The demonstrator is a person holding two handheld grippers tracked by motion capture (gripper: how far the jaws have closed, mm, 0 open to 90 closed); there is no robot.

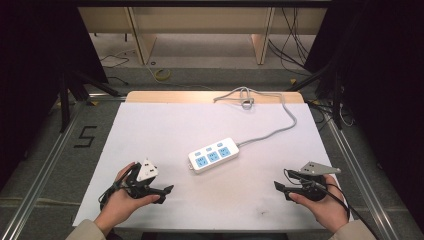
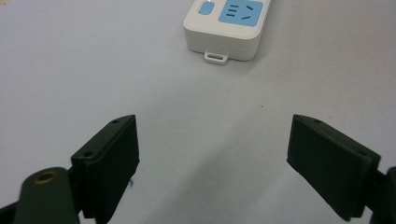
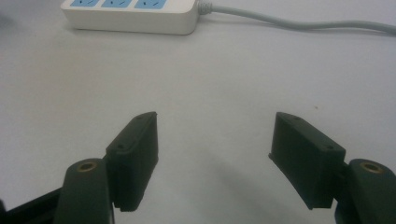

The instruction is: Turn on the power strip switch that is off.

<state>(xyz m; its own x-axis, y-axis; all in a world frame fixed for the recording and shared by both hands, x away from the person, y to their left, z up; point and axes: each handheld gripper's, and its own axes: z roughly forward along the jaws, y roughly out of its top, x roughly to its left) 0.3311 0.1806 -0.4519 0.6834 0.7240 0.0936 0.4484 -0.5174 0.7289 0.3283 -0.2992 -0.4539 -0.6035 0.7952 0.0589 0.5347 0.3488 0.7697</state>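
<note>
Your left gripper (image 1: 165, 192) and right gripper (image 1: 280, 189) both have their jaws wide apart and empty, near the white power strip (image 1: 213, 155) on the table (image 1: 150, 130).

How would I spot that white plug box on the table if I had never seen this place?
Find the white sheet covering the table. Near its middle lies a white power strip, ahead of and between the two hand-held grippers. It alone has three blue sockets, three small blue switches and a grey cord running to the far edge.
</note>
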